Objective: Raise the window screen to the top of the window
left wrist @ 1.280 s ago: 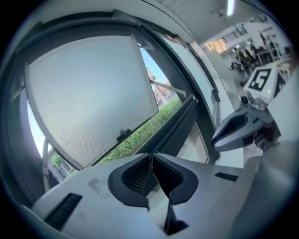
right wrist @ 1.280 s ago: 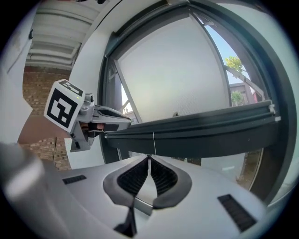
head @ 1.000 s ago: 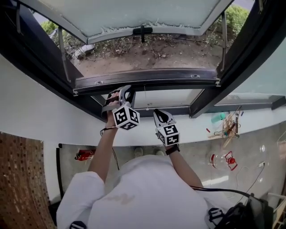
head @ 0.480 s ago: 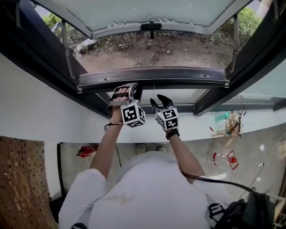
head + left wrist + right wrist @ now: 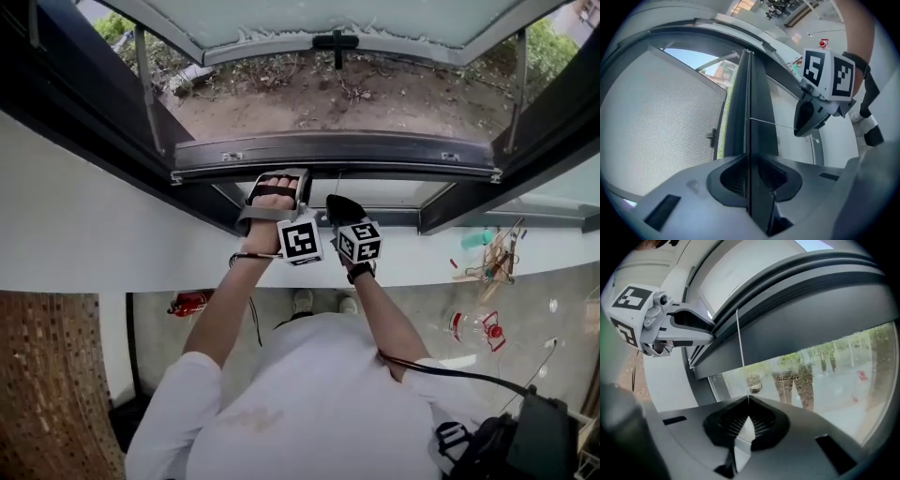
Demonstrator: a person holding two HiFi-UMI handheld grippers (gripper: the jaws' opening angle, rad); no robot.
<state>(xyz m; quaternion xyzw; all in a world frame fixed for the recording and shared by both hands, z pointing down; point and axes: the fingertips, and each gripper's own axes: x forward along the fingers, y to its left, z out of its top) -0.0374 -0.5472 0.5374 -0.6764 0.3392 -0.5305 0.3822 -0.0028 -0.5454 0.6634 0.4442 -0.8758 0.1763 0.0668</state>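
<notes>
The screen's dark bottom bar [image 5: 375, 155] runs across the window, with grey mesh [image 5: 661, 117] beside it in the left gripper view. My left gripper [image 5: 281, 176] [image 5: 749, 157] reaches up to that bar. Its jaws have just been closing and now clamp the bar's thin dark edge [image 5: 749, 93] between them. A thin white pull cord [image 5: 739, 343] [image 5: 773, 124] hangs from the bar. It runs straight into the tips of my right gripper [image 5: 749, 398] [image 5: 339, 202], which is shut on it. The two grippers sit close side by side.
The outer glass sash [image 5: 328, 23] is swung open over bare ground [image 5: 328, 98]. A white wall band [image 5: 94, 234] lies below the frame and a brick surface [image 5: 47, 375] at lower left. Sticks [image 5: 487, 258] and a bottle [image 5: 473, 328] lie at right.
The right gripper has moved left and up to the bar beside the left one, and its jaws, open before, are now shut. The left gripper has rolled at the bar.
</notes>
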